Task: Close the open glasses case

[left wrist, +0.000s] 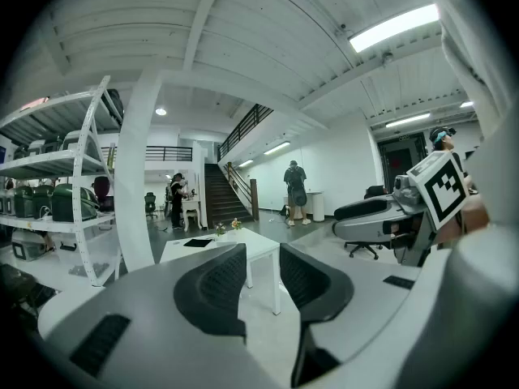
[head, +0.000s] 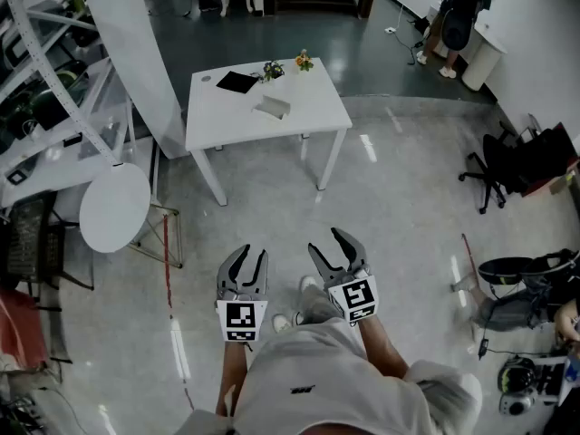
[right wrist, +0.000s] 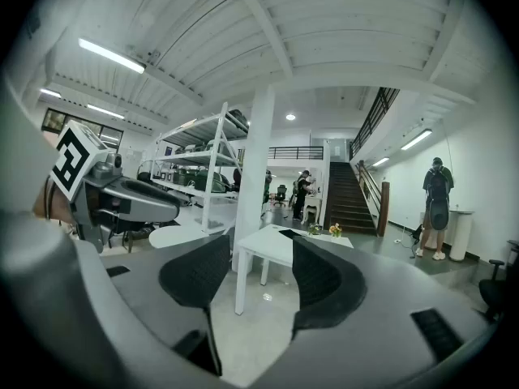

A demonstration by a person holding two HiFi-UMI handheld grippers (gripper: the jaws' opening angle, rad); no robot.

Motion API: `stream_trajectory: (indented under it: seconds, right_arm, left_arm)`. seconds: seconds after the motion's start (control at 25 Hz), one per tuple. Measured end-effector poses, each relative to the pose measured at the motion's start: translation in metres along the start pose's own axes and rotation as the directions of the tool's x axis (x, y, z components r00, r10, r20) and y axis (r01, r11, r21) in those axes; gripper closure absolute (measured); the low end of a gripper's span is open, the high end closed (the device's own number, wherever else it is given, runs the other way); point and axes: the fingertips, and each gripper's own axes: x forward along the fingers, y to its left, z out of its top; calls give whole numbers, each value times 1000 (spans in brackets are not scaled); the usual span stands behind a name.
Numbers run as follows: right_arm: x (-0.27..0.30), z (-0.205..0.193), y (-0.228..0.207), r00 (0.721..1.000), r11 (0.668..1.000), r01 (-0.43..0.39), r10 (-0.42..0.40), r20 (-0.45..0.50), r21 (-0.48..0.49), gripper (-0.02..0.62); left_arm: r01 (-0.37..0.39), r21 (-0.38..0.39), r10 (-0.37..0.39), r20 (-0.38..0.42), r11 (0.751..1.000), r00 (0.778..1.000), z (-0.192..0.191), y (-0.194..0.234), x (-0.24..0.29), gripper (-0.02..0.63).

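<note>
Glasses case, probably the pale flat open object (head: 273, 107), on the white rectangular table (head: 208, 125) and well apart from both tools. Grey-and-black left gripper (head: 250, 253) and grey-and-black right gripper (head: 325, 240) empty, jaws parted. Risk from here: reaching for the black flat item (head: 237, 82) instead. Too small to tell them apart.

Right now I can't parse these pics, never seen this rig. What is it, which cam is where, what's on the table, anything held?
No robot: a person holds a two-finger gripper in each hand. The head view looks down from the person's head at the left gripper and right gripper above the floor. The other two cameras ride on the grippers: left fingers and right fingers both stand apart, nothing between. Ahead, a white table carries a dark flat item, a pale item and small flowers. Too far to tell which is the glasses case.
</note>
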Motion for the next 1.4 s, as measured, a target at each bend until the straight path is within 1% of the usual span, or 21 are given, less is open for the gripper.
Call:
stream_trajectory:
  seconds: [0.16,0.4,0.96,1.28,1.4]
  right_arm:
    - [9,9,-1,1000,1000,15,-15,11,7,351]
    - [39,11,-16,1000,1000,5,-6,17,7,351]
    - [136,11,-83,999,999,-40,41,-22,29,359]
    - [176,15,-126,997,997,-72,72,-26,30,359]
    - [185,14,-144,996,996,-80,82,-45,36,360]
  left_arm:
    - [5,-4,-5,4,1000,1000,1,6,8,464]
    - [5,4,-5,-2,1000,1000,1,20,39,464]
    - [4,2,-4,-34,1000,999,11,55,145,465]
    - [-20,9,21,-47,1000,999,25,65,203,465]
    - [-26,9,27,-46,1000,999,31,65,224,465]
